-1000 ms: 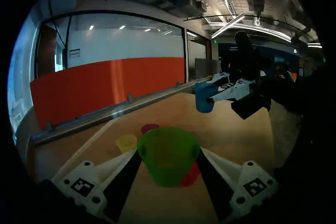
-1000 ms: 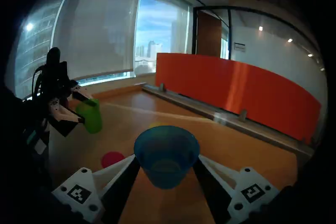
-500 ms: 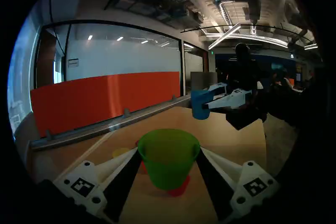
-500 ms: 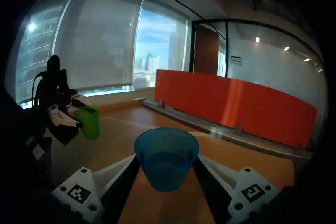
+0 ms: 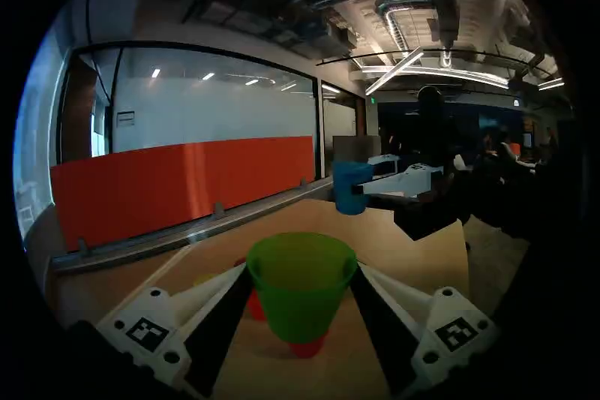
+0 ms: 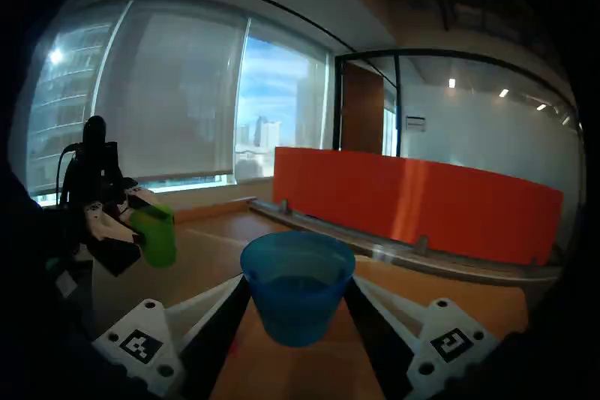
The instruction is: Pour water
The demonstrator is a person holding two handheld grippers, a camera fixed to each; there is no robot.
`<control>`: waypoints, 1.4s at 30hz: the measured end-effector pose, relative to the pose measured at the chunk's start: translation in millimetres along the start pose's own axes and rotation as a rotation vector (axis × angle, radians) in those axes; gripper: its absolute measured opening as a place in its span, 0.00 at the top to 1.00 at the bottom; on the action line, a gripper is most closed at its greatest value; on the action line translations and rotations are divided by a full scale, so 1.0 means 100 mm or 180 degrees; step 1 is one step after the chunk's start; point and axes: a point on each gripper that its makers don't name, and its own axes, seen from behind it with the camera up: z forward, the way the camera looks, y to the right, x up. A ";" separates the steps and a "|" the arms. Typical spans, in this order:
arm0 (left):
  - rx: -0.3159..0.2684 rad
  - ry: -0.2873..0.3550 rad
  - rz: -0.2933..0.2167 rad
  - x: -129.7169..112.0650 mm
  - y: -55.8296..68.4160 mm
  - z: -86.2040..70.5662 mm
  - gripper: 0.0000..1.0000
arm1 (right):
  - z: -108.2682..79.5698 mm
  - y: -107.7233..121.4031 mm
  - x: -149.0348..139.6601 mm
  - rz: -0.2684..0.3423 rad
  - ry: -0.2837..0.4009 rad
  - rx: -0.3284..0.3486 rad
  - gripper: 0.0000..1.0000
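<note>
Orange panelling backs the wooden tabletop (image 5: pixel 409 239). In the left gripper view, the left claw (image 5: pixel 301 274) clamps the green cup (image 5: pixel 301 306) upright above it. Beyond that cup and higher, the right claw (image 5: pixel 394 182) carries the blue cup (image 5: pixel 349 188). In the right gripper view, the right claw (image 6: pixel 298 280) pinches the blue cup (image 6: pixel 298 314), seemingly holding water, well apart from the green cup (image 6: pixel 155 235). Pouring looks next: bring the rims together, then tip the blue cup.

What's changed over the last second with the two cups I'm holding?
Both appear to have been lifted: the left claw carries the green cup and the right claw the blue cup higher above the table. Unchanged: both cups are gripped, upright and apart, and no pouring has begun.
</note>
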 end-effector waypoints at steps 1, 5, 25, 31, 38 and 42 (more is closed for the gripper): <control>0.0000 0.0009 -0.0006 0.01 0.00 0.00 0.12 | 0.00 0.00 0.00 -0.0004 -0.0001 0.0003 0.12; -0.0008 0.0041 -0.0023 0.03 0.01 0.00 0.12 | 0.01 -0.02 0.00 -0.0030 -0.0009 0.0013 0.12; -0.0027 0.0050 -0.0043 -0.01 0.05 0.07 0.13 | 0.05 -0.11 0.11 -0.0205 -0.0026 0.0098 0.13; -0.0080 0.0018 -0.0045 -0.06 0.12 0.10 0.13 | 0.08 -0.14 0.22 -0.0308 -0.0002 0.0128 0.13; -0.0094 0.0007 -0.0068 -0.10 0.15 0.12 0.13 | 0.12 -0.20 0.34 -0.0501 0.0001 0.0152 0.13; -0.0116 0.0001 -0.0077 -0.12 0.19 0.13 0.13 | 0.14 -0.25 0.41 -0.0652 0.0015 0.0179 0.13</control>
